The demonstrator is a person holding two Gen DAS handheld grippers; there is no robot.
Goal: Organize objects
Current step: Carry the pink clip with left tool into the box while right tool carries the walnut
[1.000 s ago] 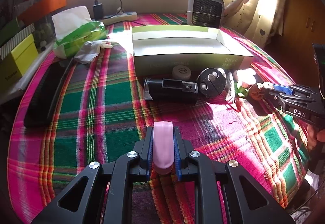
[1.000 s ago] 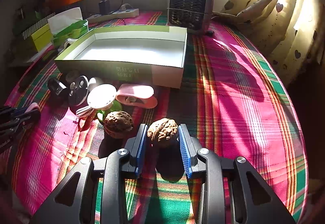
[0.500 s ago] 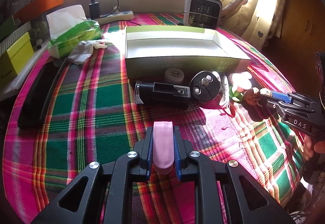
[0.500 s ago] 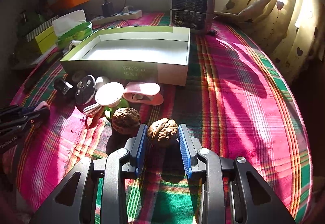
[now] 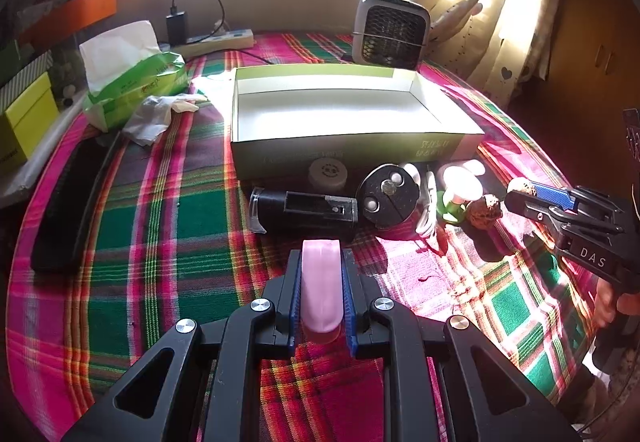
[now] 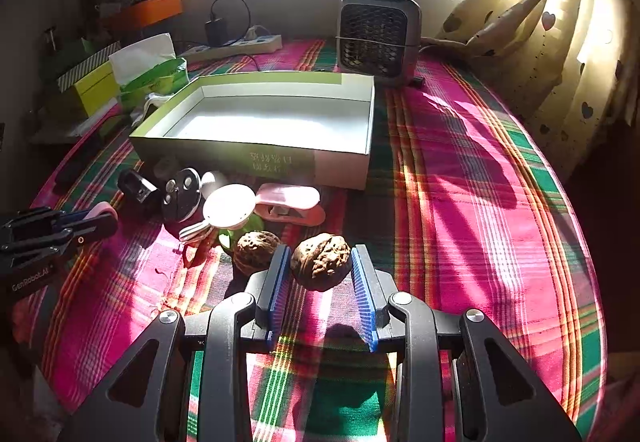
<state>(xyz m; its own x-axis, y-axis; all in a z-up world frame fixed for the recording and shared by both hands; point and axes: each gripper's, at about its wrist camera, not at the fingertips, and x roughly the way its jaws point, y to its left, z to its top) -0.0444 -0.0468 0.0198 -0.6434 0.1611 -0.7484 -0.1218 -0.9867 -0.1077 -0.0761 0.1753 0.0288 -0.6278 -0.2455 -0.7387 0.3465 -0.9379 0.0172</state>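
In the left wrist view, a pink oblong object (image 5: 321, 290) is clamped between the blue pads of the left gripper (image 5: 321, 296), held above the plaid tablecloth (image 5: 140, 209). Ahead of it, an open, empty cardboard box (image 5: 348, 149) is seen standing on the cloth, and a black cylinder (image 5: 304, 210), a black round disc (image 5: 388, 197) and a small white round piece (image 5: 328, 173) lie just in front of the box's near wall. To the right of these, a white and green item (image 5: 456, 193) and a walnut (image 5: 485, 210) are seen, and the right gripper (image 5: 524, 191) reaches in from the right edge with a second walnut (image 5: 521, 186) at its tips. A tissue pack (image 5: 136, 81), a small heater (image 5: 390, 31) and a black flat bar (image 5: 68, 201) are spread around the edges of the table. In the right wrist view, the second walnut (image 6: 321, 262) is seen sitting between the fingers of the right gripper (image 6: 322, 272); the right pad appears to touch it, a thin gap shows at the left pad, so a firm grip cannot be confirmed. The other walnut (image 6: 256, 248) lies just left of the left finger, on the cloth. A pink clip (image 6: 290, 201) lies beyond the walnuts, near the box (image 6: 256, 161), and the left gripper (image 6: 96, 219) is seen at the left edge with the pink object (image 6: 105, 209) in it.
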